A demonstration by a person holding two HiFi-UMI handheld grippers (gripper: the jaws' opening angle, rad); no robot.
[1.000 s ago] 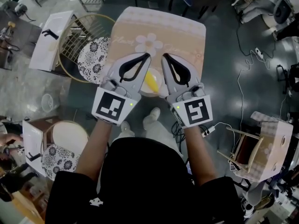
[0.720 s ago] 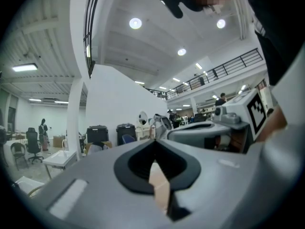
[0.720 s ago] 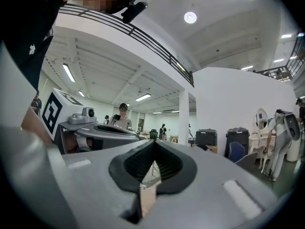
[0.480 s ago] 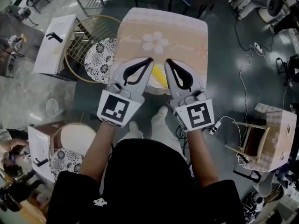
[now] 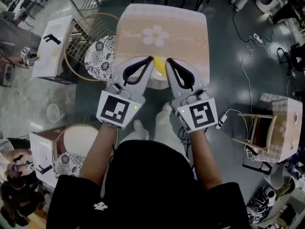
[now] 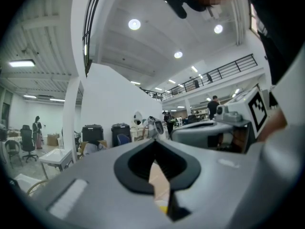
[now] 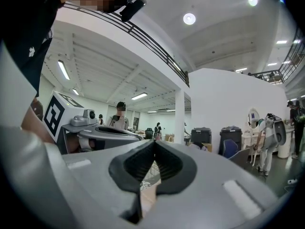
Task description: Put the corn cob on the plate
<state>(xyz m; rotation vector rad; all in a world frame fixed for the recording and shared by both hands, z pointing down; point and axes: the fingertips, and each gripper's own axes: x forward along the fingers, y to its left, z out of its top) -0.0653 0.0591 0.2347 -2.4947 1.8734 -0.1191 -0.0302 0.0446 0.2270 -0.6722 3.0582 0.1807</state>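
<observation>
Looking down from the head view, I see the person holding both tools out level, side by side, over the near edge of a small table [image 5: 162, 23] covered in a peach cloth with a daisy print. The left gripper [image 5: 152, 58] and the right gripper [image 5: 167, 60] each have their jaws pressed together, with nothing caught in either one. In the narrow space between their tips a patch of yellow shows: the corn cob [image 5: 159, 65]. It appears to lie on the pale plate [image 5: 159, 80] that sits at the table's near edge, though the grippers hide most of both. Left of the table stands a round wire-framed seat with a patterned cushion [image 5: 97, 56], and beside that a white box [image 5: 52, 42]. A wooden stool [image 5: 264, 137] stands well off to the right, and a cable [image 5: 243, 46] trails across the grey floor.

From the left gripper view, the two jaws meet at their tips and the dark pads bow into an empty loop behind them. Through that loop I can make out peach cloth and a sliver of yellow lower down. The other gripper sits just beside it on the right, its marker cube facing the camera.

From the right gripper view, the jaws are likewise together at the tips, gripping nothing. Only cloth and a bit of patterned fabric show through the loop.
</observation>
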